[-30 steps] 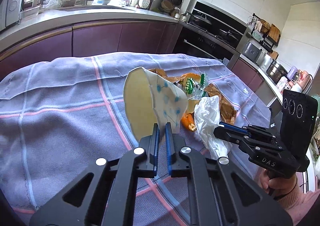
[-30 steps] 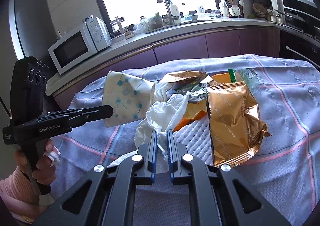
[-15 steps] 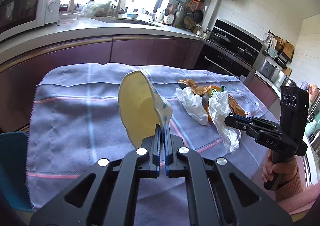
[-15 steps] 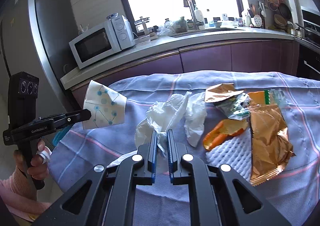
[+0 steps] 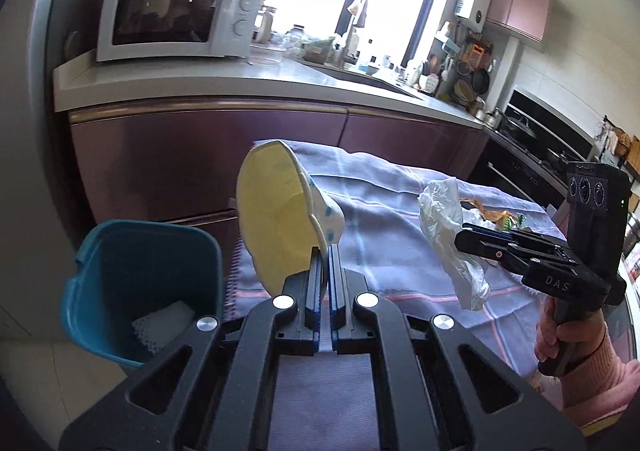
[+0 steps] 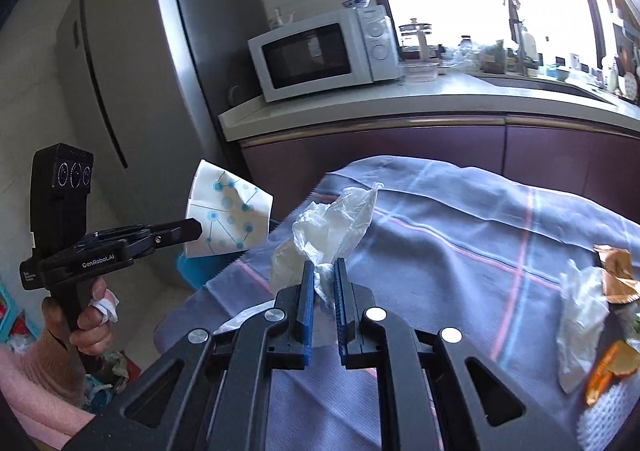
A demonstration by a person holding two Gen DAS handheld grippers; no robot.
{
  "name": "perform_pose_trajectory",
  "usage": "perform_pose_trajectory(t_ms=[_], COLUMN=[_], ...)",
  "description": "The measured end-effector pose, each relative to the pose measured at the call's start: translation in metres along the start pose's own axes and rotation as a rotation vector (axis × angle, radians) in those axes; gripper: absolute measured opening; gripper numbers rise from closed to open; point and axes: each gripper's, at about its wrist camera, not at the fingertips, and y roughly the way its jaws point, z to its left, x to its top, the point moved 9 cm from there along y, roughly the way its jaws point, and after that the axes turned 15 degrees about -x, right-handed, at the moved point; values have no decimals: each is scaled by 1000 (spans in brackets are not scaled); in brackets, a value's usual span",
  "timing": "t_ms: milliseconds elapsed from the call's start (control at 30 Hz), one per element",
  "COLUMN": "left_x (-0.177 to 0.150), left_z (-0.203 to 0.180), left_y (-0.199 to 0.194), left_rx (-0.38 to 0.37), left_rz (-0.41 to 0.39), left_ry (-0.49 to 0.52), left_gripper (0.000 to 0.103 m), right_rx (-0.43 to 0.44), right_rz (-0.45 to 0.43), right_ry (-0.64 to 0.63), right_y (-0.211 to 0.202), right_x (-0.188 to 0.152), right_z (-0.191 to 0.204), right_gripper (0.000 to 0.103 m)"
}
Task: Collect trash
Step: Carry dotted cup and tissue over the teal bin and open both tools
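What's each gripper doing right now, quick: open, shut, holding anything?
Left gripper: shut on the paper cup, pinched at its rim.
Right gripper: shut on the crumpled plastic bag.

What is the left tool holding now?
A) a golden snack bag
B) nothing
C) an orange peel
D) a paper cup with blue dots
D: the left tool is shut on the rim of the paper cup, which is lifted near the blue bin.

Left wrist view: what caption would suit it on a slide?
Left fingers pinch a paper cup near a teal bin; right gripper holds crumpled plastic.
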Motion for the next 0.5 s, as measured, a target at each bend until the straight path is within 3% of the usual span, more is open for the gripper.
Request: perform_pose_trajectory(t_ms=[267, 500], left_x=[-2, -18], left_z=[71, 134], left_y=[-43, -46], left_rx=[143, 230], left_rz=[-35, 2], left_ry=[-62, -132], left_gripper=[3, 4], right_rx=[143, 185], right_rz=[55, 127], right_ry=[-93, -140], right_y=[48, 91], right_x=[24, 27], right_z=[76, 119], right_gripper=[9, 9])
